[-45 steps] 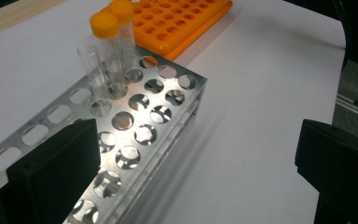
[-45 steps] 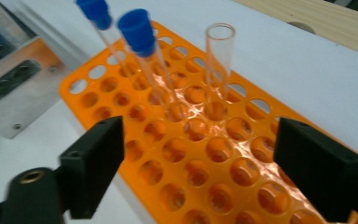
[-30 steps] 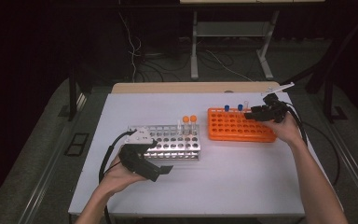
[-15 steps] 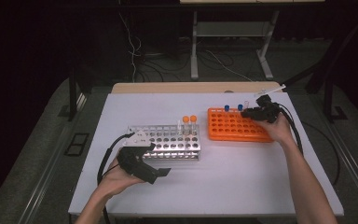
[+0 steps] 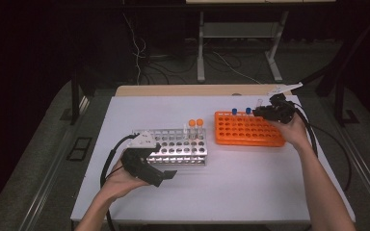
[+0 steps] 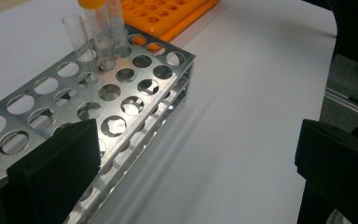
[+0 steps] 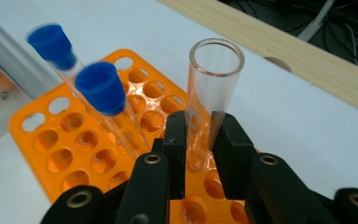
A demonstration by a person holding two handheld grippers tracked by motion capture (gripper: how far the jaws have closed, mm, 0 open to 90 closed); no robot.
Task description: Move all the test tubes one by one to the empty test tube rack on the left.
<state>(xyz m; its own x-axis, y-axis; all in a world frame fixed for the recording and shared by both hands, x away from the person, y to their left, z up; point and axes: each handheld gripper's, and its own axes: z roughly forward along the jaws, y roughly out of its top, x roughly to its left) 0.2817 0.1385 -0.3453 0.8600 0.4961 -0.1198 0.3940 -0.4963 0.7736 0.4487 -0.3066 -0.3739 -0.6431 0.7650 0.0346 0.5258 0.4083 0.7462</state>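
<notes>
The right gripper (image 7: 199, 140) is squeezed tight on a clear glass tube with no cap (image 7: 209, 93). Its jaws have just been closing, with the tube between them. The tube stands over a far corner hole of the orange plastic rack (image 5: 248, 129). Two clear tubes with blue caps (image 7: 100, 88) lean in the rack just left of the gripper. The left gripper (image 5: 166, 175) has its jaws wide apart and holds nothing. It sits on the white table (image 5: 250, 183) just in front of the shiny metal rack with round holes (image 6: 121, 93). Behind the table the room is dark, with cables on the grey floor (image 5: 43, 154).
</notes>
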